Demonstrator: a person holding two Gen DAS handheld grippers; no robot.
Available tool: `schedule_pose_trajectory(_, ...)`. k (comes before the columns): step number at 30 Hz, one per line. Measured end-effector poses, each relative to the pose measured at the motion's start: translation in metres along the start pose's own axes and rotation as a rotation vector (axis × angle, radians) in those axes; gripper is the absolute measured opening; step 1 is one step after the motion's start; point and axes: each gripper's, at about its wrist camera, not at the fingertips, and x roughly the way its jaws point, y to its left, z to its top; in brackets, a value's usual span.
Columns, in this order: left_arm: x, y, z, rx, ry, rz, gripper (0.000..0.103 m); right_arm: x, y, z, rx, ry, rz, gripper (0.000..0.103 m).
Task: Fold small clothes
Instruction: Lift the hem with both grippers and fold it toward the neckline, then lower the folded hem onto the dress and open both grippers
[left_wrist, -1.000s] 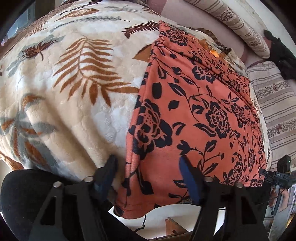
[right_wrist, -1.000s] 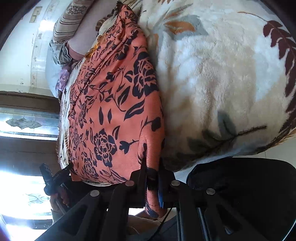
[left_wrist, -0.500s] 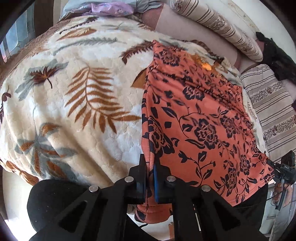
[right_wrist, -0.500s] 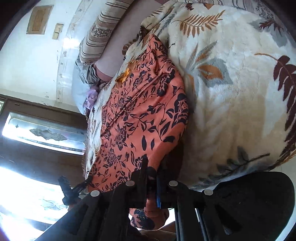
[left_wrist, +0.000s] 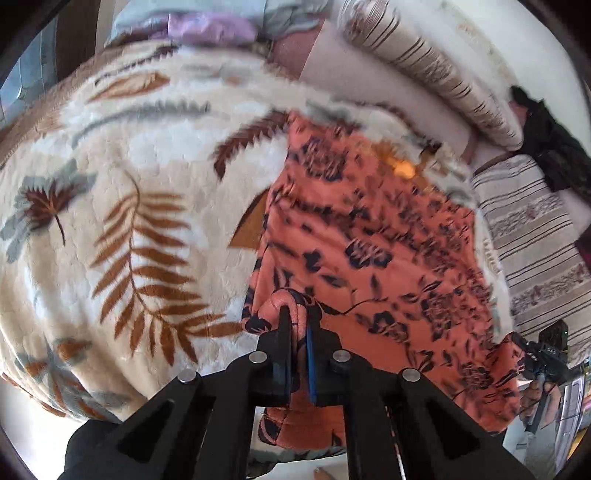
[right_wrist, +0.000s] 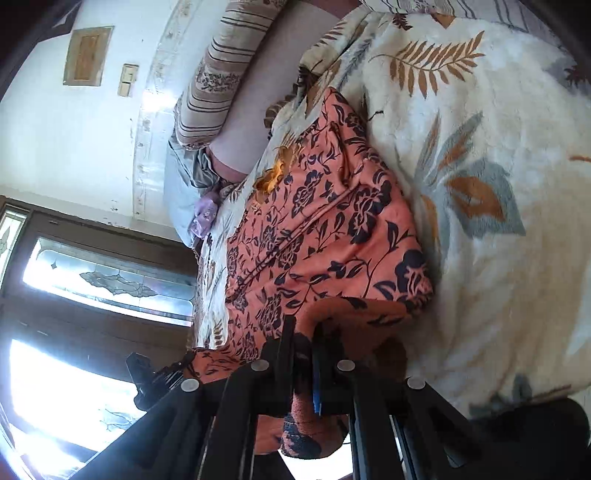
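**Two hand-held grippers pinching one orange garment at the near edge of a bed**

Nearest each lens, one hand-held gripper closes on cloth. Left hand-held gripper (left_wrist: 296, 325): jaws narrowed to a slit, with a bunched corner of the orange floral garment (left_wrist: 373, 258) caught between them. Right hand-held gripper (right_wrist: 304, 343): jaws likewise nearly together, clamped on the opposite near corner of the same garment (right_wrist: 317, 236), whose hem curls up and over toward the lens. Count: two hand-held grippers, one garment.

Beneath and around the garment lies one cream fleece blanket (left_wrist: 122, 206) printed with brown fern fronds and grey leaves; it covers the bed and rises in a soft mound on either side of the cloth. The garment lies mostly spread on it, near edge lifted, far edge flat. A small yellow-orange patch (left_wrist: 402, 168) shows at the garment's far end; what it is cannot be told.

Farther back, two striped pillows appear in the left wrist view: one long bolster (left_wrist: 424, 70) and one flatter cushion (left_wrist: 532, 240). A lilac cloth (left_wrist: 210, 27) and a dark crumpled item (left_wrist: 550, 147) sit at the head of the bed. Beyond, in the right wrist view, a white wall (right_wrist: 55, 129) and a bright leaded-glass window (right_wrist: 103, 277).
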Motion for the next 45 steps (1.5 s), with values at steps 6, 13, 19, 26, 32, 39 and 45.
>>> schedule_pose_trajectory(6, 0.017, -0.022, 0.065, 0.099, -0.009, -0.060, 0.006, 0.034, -0.013, 0.039, 0.051, 0.046, 0.005, 0.007)
schedule_pose_trajectory(13, 0.055, -0.039, 0.225, -0.004, -0.325, 0.031, 0.062, 0.046, 0.015, 0.200, 0.019, -0.289, -0.030, 0.020)
schedule_pose_trajectory(19, 0.101, 0.021, 0.207, -0.205, -0.222, 0.047, 0.084, 0.055, -0.011, 0.185, 0.063, -0.304, -0.194, 0.093)
schedule_pose_trajectory(26, 0.055, 0.016, 0.123, -0.131, -0.223, -0.029, 0.085, 0.043, 0.004, 0.090, 0.047, -0.204, -0.207, 0.094)
schedule_pose_trajectory(32, 0.106, -0.014, 0.109, -0.187, -0.156, 0.013, 0.090, 0.083, 0.013, 0.066, 0.144, -0.283, -0.223, 0.095)
schedule_pose_trajectory(39, 0.101, -0.016, 0.151, -0.334, -0.127, 0.033, 0.020, 0.109, 0.019, 0.104, 0.254, -0.298, -0.272, 0.016)
schedule_pose_trajectory(45, -0.015, -0.052, 0.124, -0.167, -0.348, -0.031, 0.013, 0.040, 0.126, 0.094, -0.046, -0.409, -0.226, 0.016)
